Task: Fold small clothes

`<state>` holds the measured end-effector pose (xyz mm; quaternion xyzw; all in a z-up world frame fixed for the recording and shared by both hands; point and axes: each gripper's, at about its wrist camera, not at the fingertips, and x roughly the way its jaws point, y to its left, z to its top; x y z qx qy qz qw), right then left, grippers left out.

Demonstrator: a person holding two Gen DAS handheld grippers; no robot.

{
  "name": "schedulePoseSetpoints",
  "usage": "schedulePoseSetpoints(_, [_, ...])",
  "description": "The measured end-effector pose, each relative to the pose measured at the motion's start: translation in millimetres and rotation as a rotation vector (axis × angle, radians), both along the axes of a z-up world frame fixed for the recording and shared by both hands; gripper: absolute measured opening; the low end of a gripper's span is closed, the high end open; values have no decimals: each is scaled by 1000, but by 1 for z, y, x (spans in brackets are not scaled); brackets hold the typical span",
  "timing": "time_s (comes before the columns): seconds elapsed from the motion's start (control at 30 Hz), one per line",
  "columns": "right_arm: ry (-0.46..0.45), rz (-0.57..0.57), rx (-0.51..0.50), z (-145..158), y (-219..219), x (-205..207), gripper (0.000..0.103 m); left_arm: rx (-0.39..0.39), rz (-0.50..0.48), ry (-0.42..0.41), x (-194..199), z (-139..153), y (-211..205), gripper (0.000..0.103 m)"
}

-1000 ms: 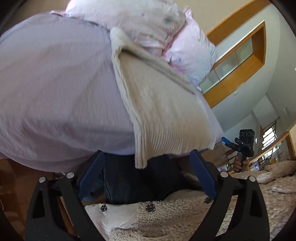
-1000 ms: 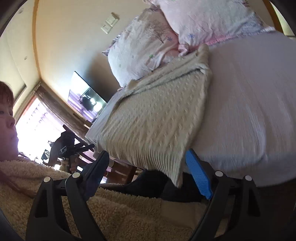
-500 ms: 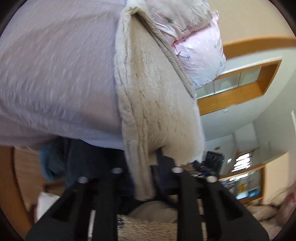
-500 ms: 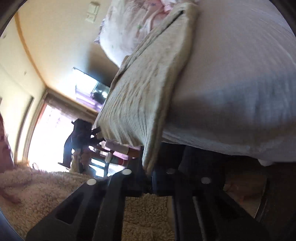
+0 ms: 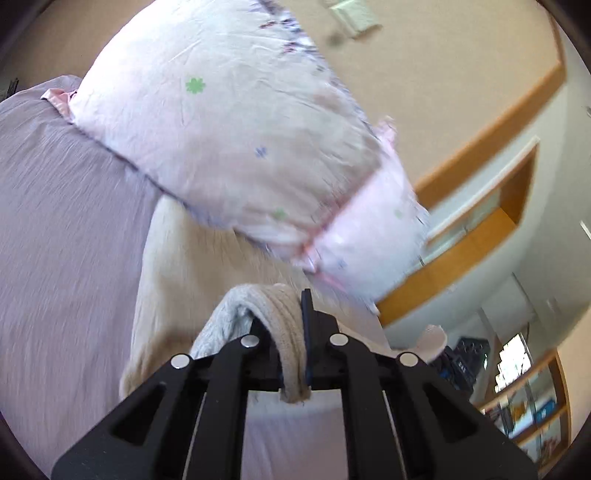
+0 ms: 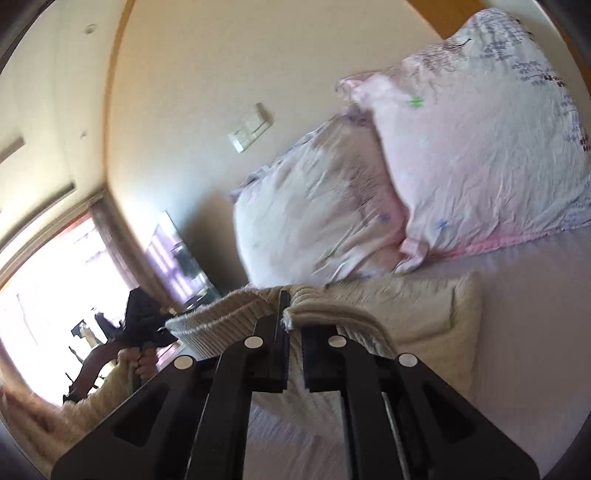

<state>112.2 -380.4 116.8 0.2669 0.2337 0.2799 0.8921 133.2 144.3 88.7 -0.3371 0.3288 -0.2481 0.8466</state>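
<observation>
Sweater (image 5: 177, 280) on bed (image 5: 66, 229), w/ pillows (image 6: 461, 155) just behind, wall beyond.

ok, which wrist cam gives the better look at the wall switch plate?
Right wrist. The switch plate sits whole on the bare wall, left of the pillows, only slightly blurred. The left wrist view catches it at the top edge, cropped and smeared, just above the pillow.
</observation>
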Motion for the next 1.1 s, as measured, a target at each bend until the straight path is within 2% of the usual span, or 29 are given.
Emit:
schedulePoseSetpoints(0.13, [188,-173,-69,-49,3,92,5,93,68,109,87,-31,-24,7])
schedulePoseSetpoints(0.2, [315,-209,-86,-79,8,115,5,109,78,175,112,-52,-31,7])
schedulePoseSetpoints(0.27, [389,-233,-88,-99,10,121,7,94,78,199,116,-63,-31,10])
schedulePoseSetpoints(0.3, [407,-258,-95,-104,9,119,15,94,77,200,115,-63,-30,16])
schedulePoseSetpoints(0.33, [413,-286,-104,-105,8,118,42,90,66,193,113,-63,-29,35])
schedulePoseSetpoints(0.37, [400,-317,-108,-103,6,115,63,87,57,183,111,-61,-27,67])
schedulePoseSetpoints(0.4, [357,-364,-94,-98,1,106,95,100,68,168,103,-55,-23,80])
schedulePoseSetpoints(0.43, [310,-418,-80,-92,-4,92,100,106,82,150,100,-47,-19,92])
schedulePoseSetpoints(0.47, [281,-440,-68,-88,-9,86,100,111,96,128,94,-40,-14,95])
schedulePoseSetpoints(0.53, [216,-409,-18,-81,-18,77,102,148,122,106,79,-28,0,99])
schedulePoseSetpoints(0.63, [167,-396,8,-75,-26,69,102,200,147,174,70,-33,21,96])
schedulePoseSetpoints(0.67, [174,-390,17,-75,-27,70,102,198,142,216,69,-41,27,87])
schedulePoseSetpoints(0.77, [188,-366,32,-76,-27,76,102,102,106,321,68,-68,39,63])
schedulePoseSetpoints(0.83, [192,-356,37,-76,-27,78,102,32,81,363,68,-84,37,60])
schedulePoseSetpoints(1.0, [188,-326,70,-77,-28,76,102,37,106,334,70,-88,26,54])
schedulePoseSetpoints(1.07, [186,-312,80,-75,-28,76,102,28,112,371,73,-97,23,20])
schedulePoseSetpoints(1.1, [184,-304,85,-74,-28,75,102,-12,112,389,74,-102,22,20])
